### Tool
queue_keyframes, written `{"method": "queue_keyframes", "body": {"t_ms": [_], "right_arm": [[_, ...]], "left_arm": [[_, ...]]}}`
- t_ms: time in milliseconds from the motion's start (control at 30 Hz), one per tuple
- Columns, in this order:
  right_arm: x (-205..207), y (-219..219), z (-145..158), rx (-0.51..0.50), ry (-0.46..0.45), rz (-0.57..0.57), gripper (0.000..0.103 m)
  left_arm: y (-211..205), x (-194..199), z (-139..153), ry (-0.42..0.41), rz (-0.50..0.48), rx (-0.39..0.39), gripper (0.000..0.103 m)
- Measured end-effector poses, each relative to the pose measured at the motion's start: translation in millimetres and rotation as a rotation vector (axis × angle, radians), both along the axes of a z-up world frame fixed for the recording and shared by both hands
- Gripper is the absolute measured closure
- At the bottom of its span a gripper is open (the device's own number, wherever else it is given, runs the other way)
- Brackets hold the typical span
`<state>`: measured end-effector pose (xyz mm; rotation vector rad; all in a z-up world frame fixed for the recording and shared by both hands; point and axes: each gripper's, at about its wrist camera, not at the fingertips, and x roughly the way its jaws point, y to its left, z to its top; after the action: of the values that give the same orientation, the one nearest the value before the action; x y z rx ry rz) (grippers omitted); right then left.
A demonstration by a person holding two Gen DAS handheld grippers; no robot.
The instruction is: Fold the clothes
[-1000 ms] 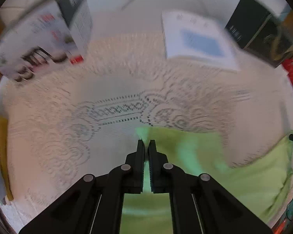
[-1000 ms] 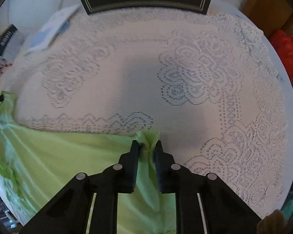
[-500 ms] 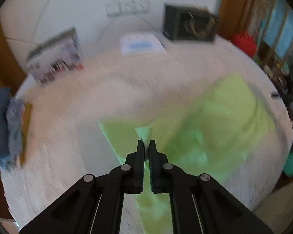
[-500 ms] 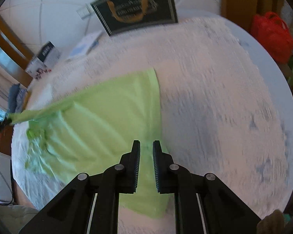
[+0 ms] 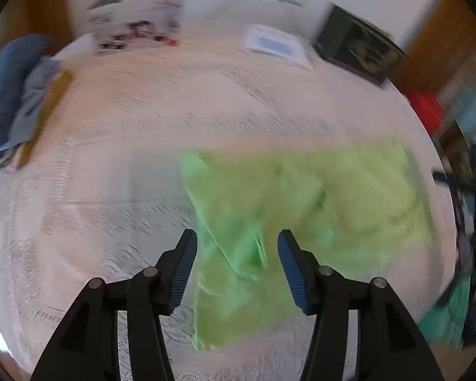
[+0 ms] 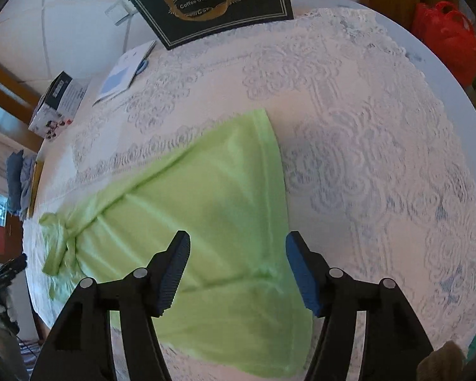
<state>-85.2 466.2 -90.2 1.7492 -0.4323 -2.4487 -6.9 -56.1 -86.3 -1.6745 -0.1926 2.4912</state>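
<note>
Now both the left gripper (image 5: 237, 243) and right gripper (image 6: 238, 247), jaws just opened above the green garment (image 6: 212, 209), hold nothing; its bunched left end risks a crooked fold.

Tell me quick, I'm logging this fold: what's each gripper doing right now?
Left gripper: open, just released the green garment.
Right gripper: open, jaws just spread, nothing held.

Lime green garment (image 6: 206, 209) is lying on the white lace tablecloth (image 6: 365, 158), folded over into a rough rectangle. Right edge is pretty straight with a hem, left end's all bunched and crumpled, few creases across.
</note>
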Motion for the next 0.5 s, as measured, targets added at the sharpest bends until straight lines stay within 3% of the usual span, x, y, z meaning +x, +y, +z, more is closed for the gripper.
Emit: {"method": "queue_keyframes", "body": {"t_ms": [133,400,500], "right_arm": [[-26.6,-0.2,4.9,0.016,-0.009,-0.04,0.041],[-99.7,-5.0,-6.4,0.033,-0.055,-0.034,0.043],[-123.0,-4.4,-18.4,0.045,-0.085,-0.034,0.032]], "left_arm": [[14.2,-26.1,-14.8,-0.032,0.033,-0.01,0.049],[52.9,-51.7,-47.8,-0.084,-0.034,0.007,0.049],[52.6,-54.9,-57.4,-0.106,-0.025,0.005,0.049]]}}
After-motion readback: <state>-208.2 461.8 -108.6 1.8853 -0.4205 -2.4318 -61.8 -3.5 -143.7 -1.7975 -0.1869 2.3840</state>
